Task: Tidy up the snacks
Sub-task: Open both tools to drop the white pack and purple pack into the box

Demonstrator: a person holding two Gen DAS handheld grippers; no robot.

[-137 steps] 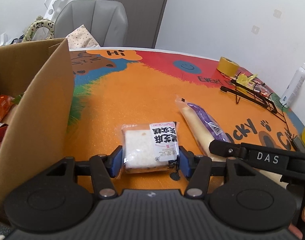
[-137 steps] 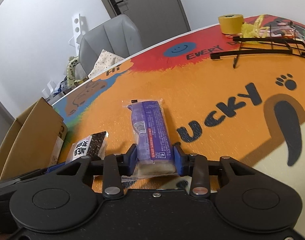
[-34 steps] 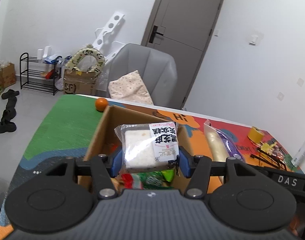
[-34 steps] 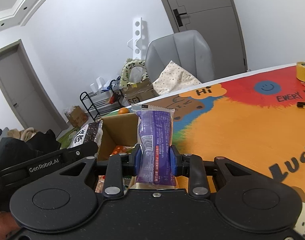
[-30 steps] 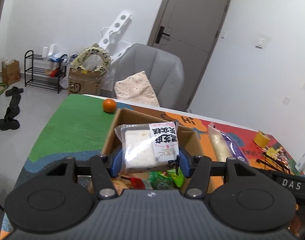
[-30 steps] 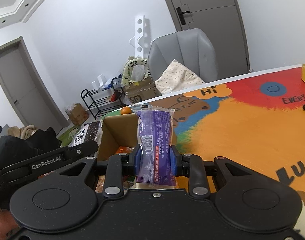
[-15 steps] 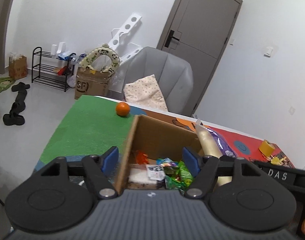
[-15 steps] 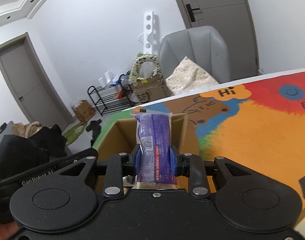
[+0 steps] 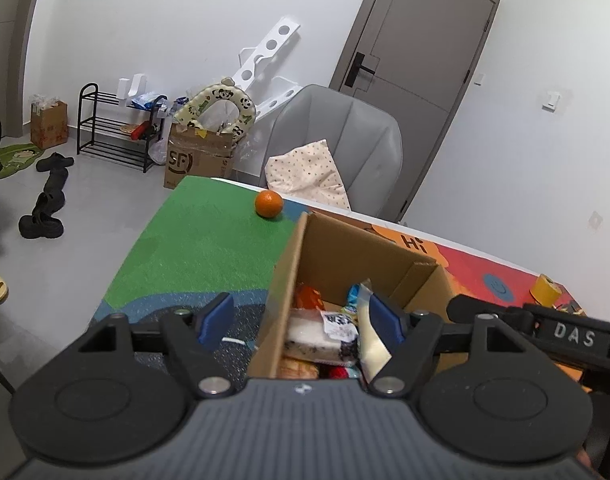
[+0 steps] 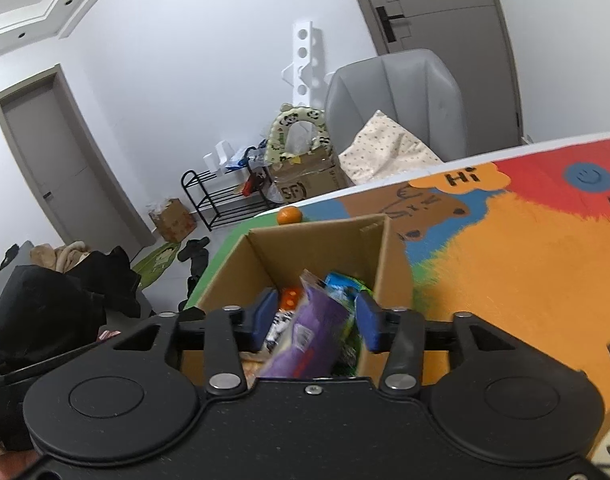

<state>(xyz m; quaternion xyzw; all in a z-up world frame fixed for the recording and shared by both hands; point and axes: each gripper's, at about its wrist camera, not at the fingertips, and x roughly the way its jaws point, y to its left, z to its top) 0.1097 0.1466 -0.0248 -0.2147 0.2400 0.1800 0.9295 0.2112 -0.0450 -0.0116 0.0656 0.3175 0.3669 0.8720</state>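
Note:
An open cardboard box (image 9: pixel 357 256) stands on the colourful table mat and holds several snack packets. The white sandwich packet (image 9: pixel 321 334) lies inside it. My left gripper (image 9: pixel 301 320) is open and empty above the box's near left wall. In the right wrist view, the same box (image 10: pixel 317 248) is below my right gripper (image 10: pixel 313 316), which is open. The purple bread packet (image 10: pixel 309 340) lies loose and blurred between the jaws, over the box's contents. In the left wrist view its pale end (image 9: pixel 371 336) sticks up in the box.
An orange (image 9: pixel 269 204) sits on the green part of the mat beyond the box. A grey chair (image 9: pixel 337 140) with a cushion stands behind the table. A yellow tape roll (image 9: pixel 547 288) lies far right. The right gripper's arm (image 9: pixel 545 328) crosses beside the box.
Both grippers carried their packets from the table over the box. The left jaws opened first and the sandwich dropped in. The right jaws have now opened and the purple packet is falling in.

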